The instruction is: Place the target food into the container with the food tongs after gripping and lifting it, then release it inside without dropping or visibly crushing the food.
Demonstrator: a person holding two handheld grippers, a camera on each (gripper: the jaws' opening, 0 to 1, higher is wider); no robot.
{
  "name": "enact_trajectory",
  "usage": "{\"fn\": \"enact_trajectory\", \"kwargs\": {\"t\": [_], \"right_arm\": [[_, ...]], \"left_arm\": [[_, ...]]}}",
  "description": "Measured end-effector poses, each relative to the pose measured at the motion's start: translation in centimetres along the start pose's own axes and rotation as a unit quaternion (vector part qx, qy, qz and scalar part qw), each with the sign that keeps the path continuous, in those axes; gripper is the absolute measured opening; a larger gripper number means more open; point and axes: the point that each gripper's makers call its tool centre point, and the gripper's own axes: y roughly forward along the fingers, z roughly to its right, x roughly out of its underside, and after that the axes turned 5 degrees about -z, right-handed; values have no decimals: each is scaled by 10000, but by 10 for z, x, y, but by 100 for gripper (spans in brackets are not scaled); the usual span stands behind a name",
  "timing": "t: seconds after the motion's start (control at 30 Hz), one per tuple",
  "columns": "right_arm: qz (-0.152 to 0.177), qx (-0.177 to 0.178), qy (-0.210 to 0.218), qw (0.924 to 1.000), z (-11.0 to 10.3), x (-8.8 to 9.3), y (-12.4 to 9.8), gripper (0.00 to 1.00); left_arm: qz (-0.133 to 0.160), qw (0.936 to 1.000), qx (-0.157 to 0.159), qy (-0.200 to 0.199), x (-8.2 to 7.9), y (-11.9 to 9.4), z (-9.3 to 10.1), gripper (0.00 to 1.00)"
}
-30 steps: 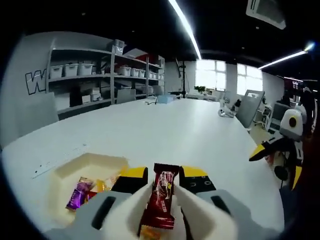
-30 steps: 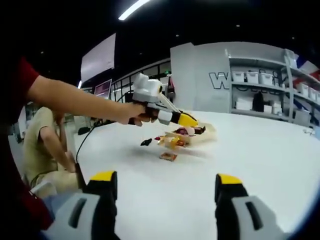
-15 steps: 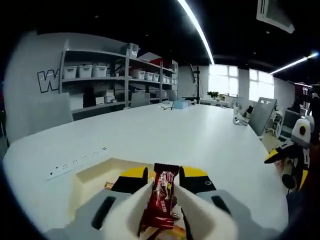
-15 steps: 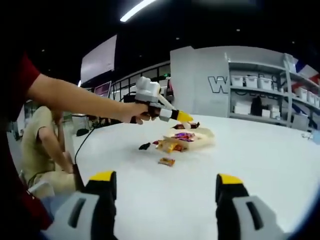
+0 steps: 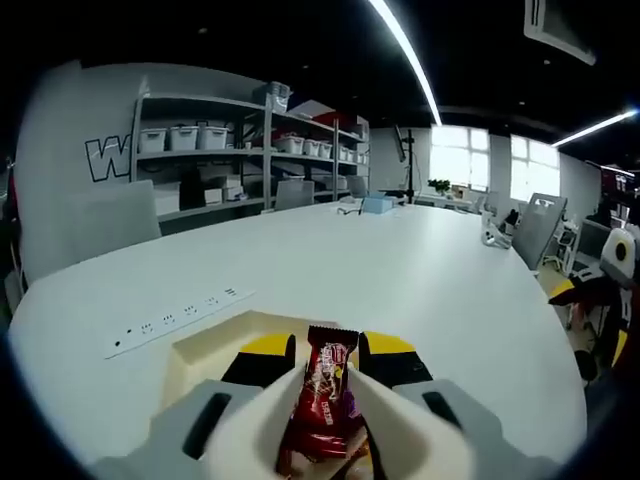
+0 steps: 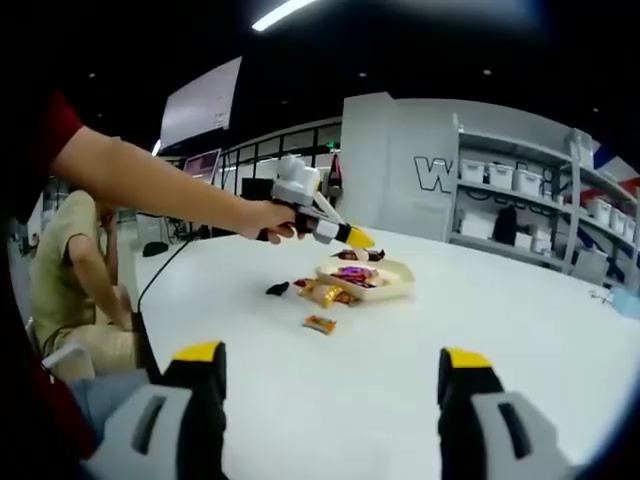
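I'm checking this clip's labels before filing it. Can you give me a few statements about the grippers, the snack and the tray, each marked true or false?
1. The left hand-held gripper is shut on a red snack bar. True.
2. The right hand-held gripper holds a candy. False: its jaws stand apart with nothing between them.
3. The cream tray already holds wrapped snacks. True.
4. All snacks lie inside the tray. False: an orange wrapped snack and a dark piece lie on the white table.
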Motion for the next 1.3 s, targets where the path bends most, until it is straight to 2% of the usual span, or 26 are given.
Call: {"fn": "enact_trajectory", "kwargs": {"t": [0.23, 0.4, 0.57, 0.6, 0.7, 0.97, 1.17, 1.3], "right_arm": [[10, 45, 6, 10000, 3, 1, 0, 87], [-10, 51, 13, 10000, 4, 2, -1, 87], [-37, 51, 20, 10000, 3, 5, -1, 87], [-33, 53, 24, 10000, 4, 5, 0, 87], [-31, 57, 28, 10000, 4, 5, -1, 87], [-99, 23, -73, 9999, 0, 7, -3, 87], [-134, 4, -94, 9999, -2, 7, -4, 87], [-132, 4, -75, 9999, 0, 7, -4, 87]], "left_arm": [[-32, 9999, -118, -84, 1, 0, -11, 23], [-34, 9999, -152, 4, 0, 1, -13, 24], [52, 9990, -421, 110, -6, 2, -27, 29], [54, 9993, -359, 67, -6, 1, -25, 29], [-27, 9989, -374, 294, -5, 0, -18, 29], [-86, 9991, -335, 231, -4, -7, -8, 29], [-60, 9990, -359, 261, -10, -14, -2, 29], [-111, 9989, -353, 285, -6, -19, 5, 29]]}}
